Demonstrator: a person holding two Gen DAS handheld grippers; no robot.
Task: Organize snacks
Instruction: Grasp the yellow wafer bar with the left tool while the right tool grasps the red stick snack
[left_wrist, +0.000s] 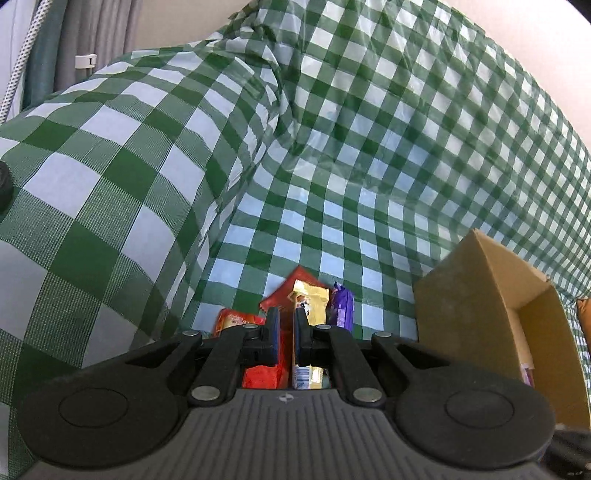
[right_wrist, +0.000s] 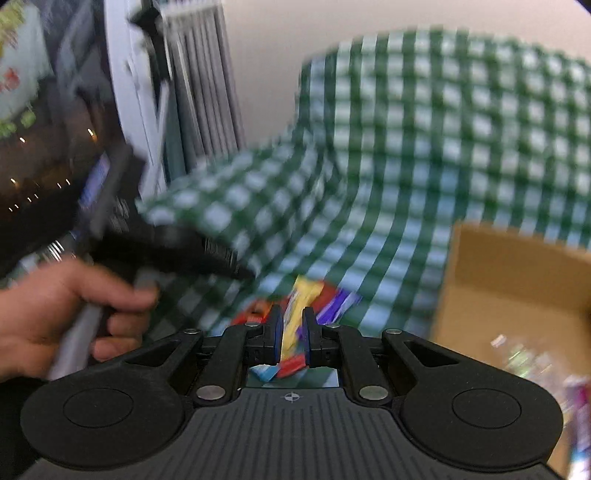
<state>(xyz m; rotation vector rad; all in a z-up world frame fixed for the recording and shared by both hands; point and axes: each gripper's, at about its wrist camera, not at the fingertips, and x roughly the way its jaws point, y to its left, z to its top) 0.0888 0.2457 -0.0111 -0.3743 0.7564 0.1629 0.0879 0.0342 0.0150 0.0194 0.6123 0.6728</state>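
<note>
Left tool (left_wrist: 287, 325): clamped on one red packet (left_wrist: 264, 374). Right tool (right_wrist: 293, 328): clamped on one yellow packet (right_wrist: 295, 314). One cardboard box (left_wrist: 480, 314) stands right of both; gold packet (left_wrist: 310, 299) and purple packet (left_wrist: 343, 306) ahead.

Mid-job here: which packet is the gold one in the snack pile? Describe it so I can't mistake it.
Start at the open cardboard box on the green checked cloth; the snack pile lies left of it. The gold packet stands in the pile's middle, before the left gripper. Its shiny gold wrapper separates it from the red packet behind and the purple packet on its right.
</note>
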